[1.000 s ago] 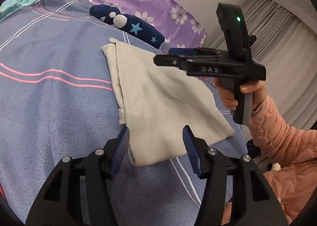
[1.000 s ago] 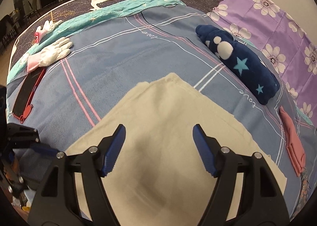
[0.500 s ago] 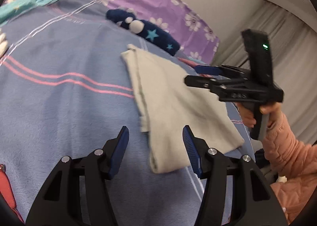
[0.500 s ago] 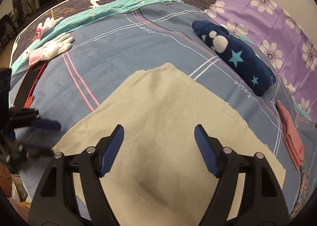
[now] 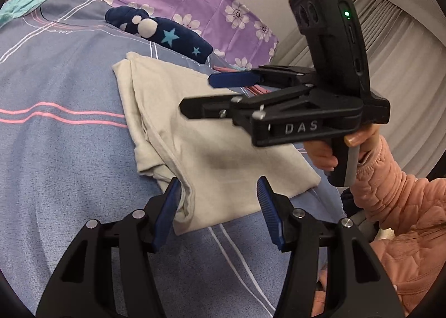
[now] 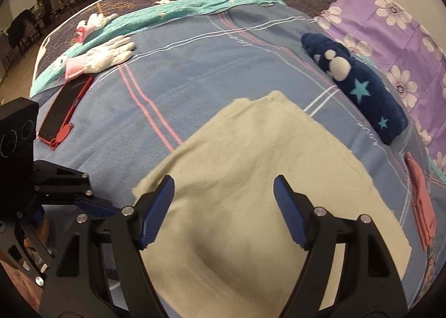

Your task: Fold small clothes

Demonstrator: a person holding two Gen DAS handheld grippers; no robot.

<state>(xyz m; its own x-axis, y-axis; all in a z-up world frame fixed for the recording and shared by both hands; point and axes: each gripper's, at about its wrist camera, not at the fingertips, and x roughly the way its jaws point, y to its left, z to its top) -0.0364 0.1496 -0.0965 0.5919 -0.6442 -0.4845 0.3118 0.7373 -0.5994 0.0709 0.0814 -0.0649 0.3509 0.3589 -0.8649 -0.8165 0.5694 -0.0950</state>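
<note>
Right wrist: one cream cloth (image 6: 251,178); two white gloves (image 6: 108,54)

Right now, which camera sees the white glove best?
The right wrist view. The white glove with its pink cuff lies in plain sight there on the blue bedspread, beyond the red-cased phone. The left wrist view does not show the glove at all.

cloth (image 6: 251,178) on bed (image 6: 195,73) | sock (image 6: 359,87) right | glove (image 6: 108,53) far-left
</note>
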